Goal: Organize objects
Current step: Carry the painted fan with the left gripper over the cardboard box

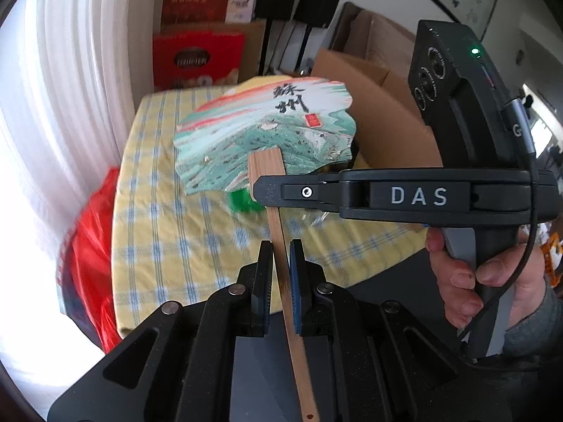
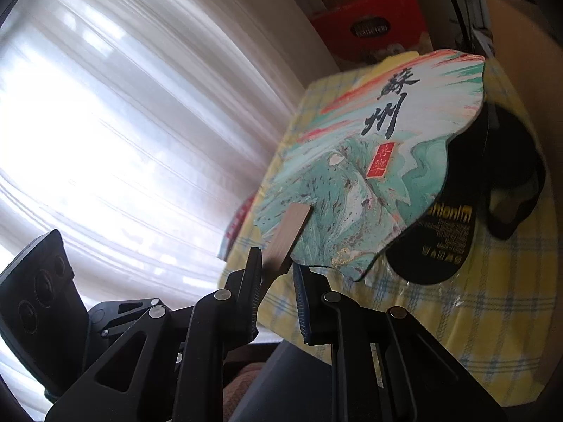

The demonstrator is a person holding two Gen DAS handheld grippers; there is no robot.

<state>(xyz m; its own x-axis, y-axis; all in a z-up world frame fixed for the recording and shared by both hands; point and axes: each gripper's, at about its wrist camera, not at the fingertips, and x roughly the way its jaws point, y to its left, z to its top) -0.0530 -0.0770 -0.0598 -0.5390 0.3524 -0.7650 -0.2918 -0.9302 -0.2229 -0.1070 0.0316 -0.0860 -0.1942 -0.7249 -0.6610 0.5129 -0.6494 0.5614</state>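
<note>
Bamboo handle (image 1: 281,274): clamped between the left gripper (image 1: 280,263) pads, running toward 12 o'clock.
Fan (image 1: 264,133): painted, green and red, lifted off the table (image 1: 158,211).
Right gripper (image 1: 262,190): in from 3 o'clock, jaws pinching the handle's wide top just under the fan face.
Box (image 1: 383,105): cardboard, open, at 1 o'clock behind the fan; contents hidden.
Pouch (image 2: 443,242): black, flat on the checked cloth beneath the fan.
</note>
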